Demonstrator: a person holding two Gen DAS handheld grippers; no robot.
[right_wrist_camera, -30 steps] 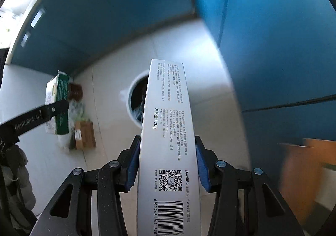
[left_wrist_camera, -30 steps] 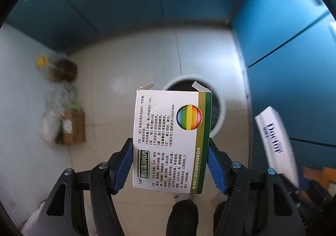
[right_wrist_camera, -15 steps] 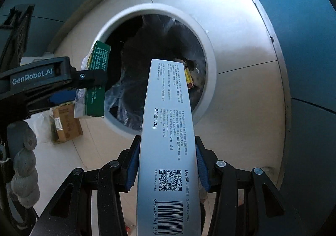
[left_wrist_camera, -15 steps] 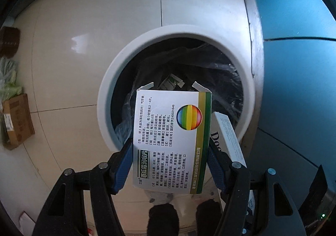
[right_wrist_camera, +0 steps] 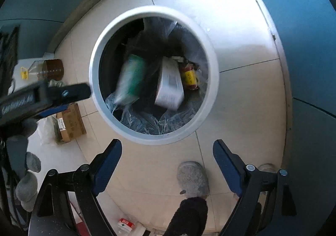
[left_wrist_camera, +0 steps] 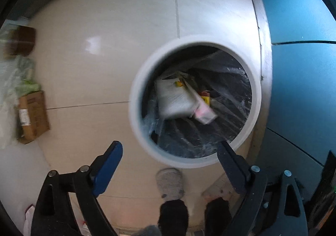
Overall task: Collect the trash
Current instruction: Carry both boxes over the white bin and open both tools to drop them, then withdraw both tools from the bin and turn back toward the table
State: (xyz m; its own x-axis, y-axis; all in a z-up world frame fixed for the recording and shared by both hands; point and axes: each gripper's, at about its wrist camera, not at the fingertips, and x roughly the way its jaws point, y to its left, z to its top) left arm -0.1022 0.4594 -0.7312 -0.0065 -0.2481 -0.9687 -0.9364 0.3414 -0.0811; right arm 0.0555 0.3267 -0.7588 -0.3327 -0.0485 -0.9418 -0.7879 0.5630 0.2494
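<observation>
Left gripper (left_wrist_camera: 169, 164), right gripper (right_wrist_camera: 167, 159): mine, jaws just opened, empty, above bin (right_wrist_camera: 212, 64); both boxes (right_wrist_camera: 169, 85) inside liner.

White-and-green box (right_wrist_camera: 132, 76) and long white box (right_wrist_camera: 169, 85), blurred, tilted inside round white-rimmed bin (right_wrist_camera: 210, 51), black liner

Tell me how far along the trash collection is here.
Done: both boxes, the green-edged box and the long white box, are in the lined bin. In hand: nothing; left gripper and right gripper jaws have just opened and stand empty. Left: the cardboard box and bottle on the floor.
</observation>
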